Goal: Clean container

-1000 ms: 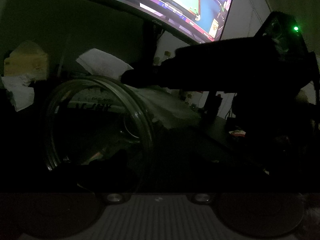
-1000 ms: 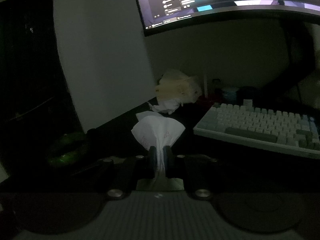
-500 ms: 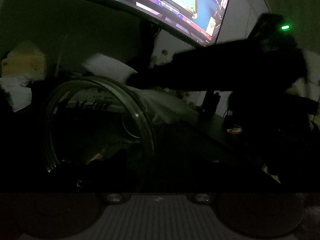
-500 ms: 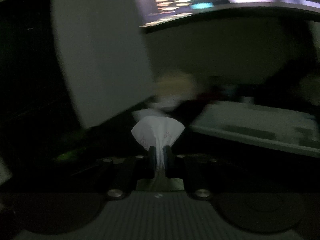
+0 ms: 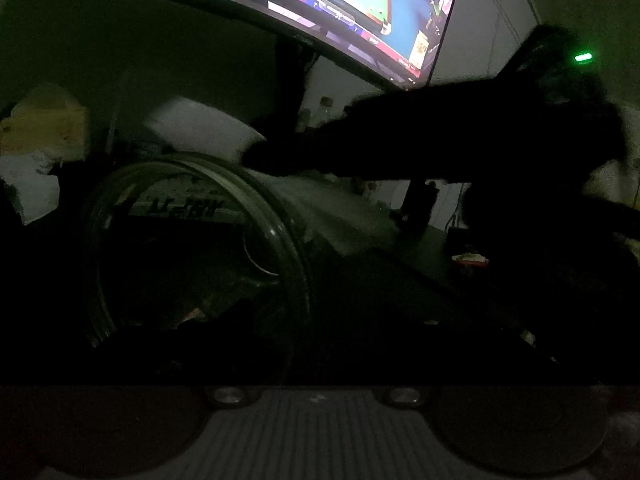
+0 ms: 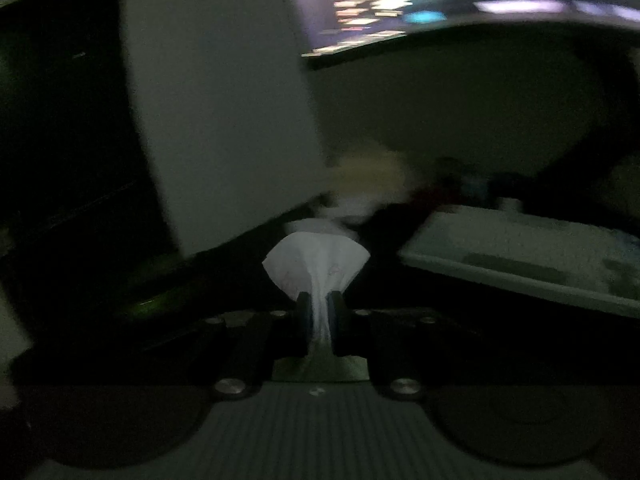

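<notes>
The right gripper [image 6: 319, 312] has its two fingers pressed together on a white tissue [image 6: 316, 258], which fans out ahead of them. Beyond it lie a blurred keyboard [image 6: 520, 258] and a lit monitor [image 6: 460, 4]. In the left wrist view, the glass container [image 5: 192, 256] lies on its side close to the camera, mouth toward the lens; the left gripper's fingers are lost in darkness, so I cannot tell their state.

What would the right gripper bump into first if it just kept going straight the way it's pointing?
Probably the crumpled paper pile at the back of the desk, left of the keyboard. The right gripper, pinching a white tissue, points there, though blur and darkness make depth uncertain.
</notes>
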